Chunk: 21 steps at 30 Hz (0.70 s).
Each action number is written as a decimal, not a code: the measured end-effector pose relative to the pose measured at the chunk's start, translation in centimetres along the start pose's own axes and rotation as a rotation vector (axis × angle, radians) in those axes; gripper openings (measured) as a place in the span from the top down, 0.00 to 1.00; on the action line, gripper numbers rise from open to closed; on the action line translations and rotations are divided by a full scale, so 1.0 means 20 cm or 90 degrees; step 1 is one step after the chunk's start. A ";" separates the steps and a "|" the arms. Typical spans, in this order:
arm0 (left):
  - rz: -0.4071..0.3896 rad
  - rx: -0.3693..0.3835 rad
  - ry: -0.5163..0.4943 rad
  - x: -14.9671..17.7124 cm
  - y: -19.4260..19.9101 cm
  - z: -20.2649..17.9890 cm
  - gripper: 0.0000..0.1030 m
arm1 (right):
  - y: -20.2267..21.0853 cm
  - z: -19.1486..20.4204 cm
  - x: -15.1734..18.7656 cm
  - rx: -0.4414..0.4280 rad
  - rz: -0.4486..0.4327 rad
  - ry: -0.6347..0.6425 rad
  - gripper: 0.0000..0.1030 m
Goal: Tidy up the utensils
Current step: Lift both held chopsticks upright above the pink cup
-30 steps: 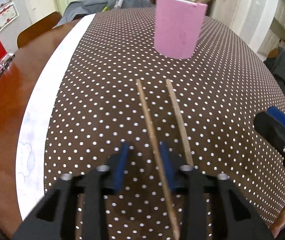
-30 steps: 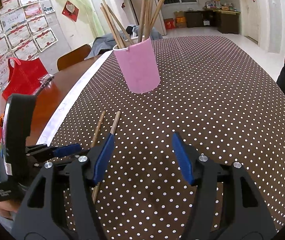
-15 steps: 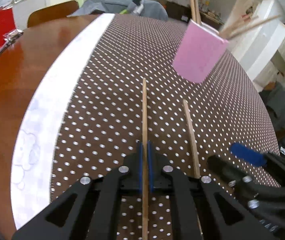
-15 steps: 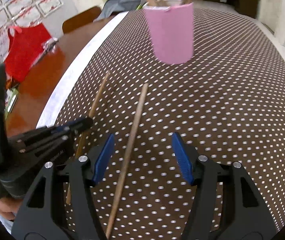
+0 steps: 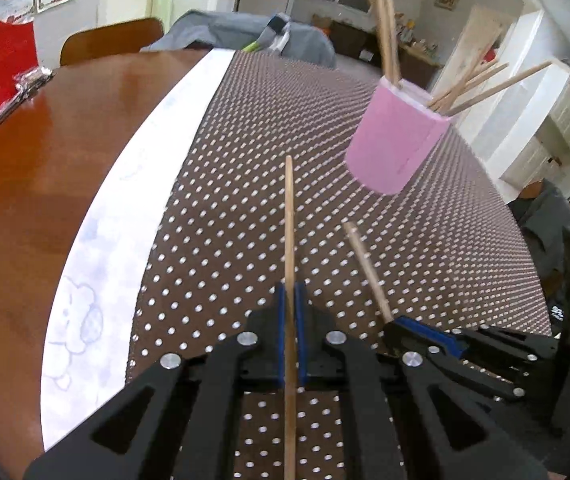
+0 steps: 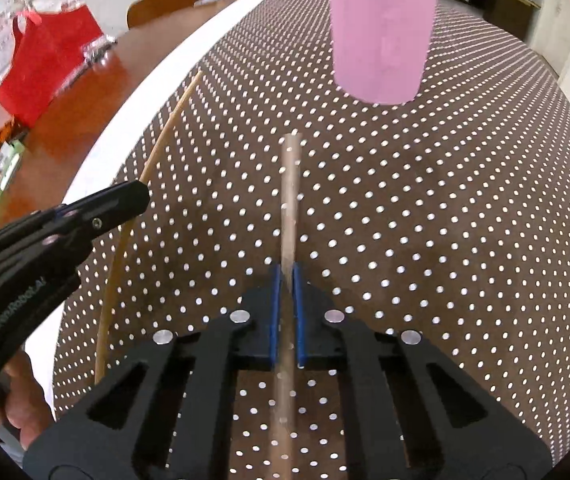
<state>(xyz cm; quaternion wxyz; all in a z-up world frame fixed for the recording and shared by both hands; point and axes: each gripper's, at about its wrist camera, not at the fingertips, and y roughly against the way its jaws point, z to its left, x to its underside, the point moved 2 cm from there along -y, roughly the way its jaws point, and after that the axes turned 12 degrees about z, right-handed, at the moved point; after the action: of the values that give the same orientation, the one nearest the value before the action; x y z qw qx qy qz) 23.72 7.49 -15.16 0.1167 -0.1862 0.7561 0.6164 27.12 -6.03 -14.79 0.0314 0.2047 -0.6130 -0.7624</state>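
Red bag [image 6: 45,68] only in R view; cup's sticks [image 5: 385,20] in L

Both grippers [image 5: 290,312] [image 6: 286,276] — jaws clamped, angled down

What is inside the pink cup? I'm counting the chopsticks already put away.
Several wooden chopsticks stand in the pink cup, leaning toward its far rim and right side. Their lower ends and the cup's bottom are hidden by its wall, so an exact count is uncertain.

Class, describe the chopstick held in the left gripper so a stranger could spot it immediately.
Find the dotted brown tablecloth, then the pink cup standing on it. Nearer the camera, two chopsticks point toward the cup; the left chopstick is the paler one, nearer the cloth's white border.
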 end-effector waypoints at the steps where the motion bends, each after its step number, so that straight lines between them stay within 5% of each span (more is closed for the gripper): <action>1: -0.010 0.008 -0.008 -0.01 0.02 -0.02 0.95 | 0.02 -0.01 0.00 -0.013 -0.010 -0.002 0.94; 7: -0.075 0.073 -0.045 -0.03 0.14 -0.13 0.95 | 0.21 -0.11 0.04 -0.063 -0.102 -0.006 0.94; 21: -0.266 0.188 -0.110 -0.26 0.43 -0.40 0.95 | 0.77 -0.29 -0.01 -0.158 -0.440 -0.034 0.94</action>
<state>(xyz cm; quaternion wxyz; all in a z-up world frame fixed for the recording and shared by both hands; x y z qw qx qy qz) 25.20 1.84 -3.63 0.3317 -0.2660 0.7701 0.4756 26.25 -15.09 -1.02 -0.2197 0.3743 -0.4113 -0.8015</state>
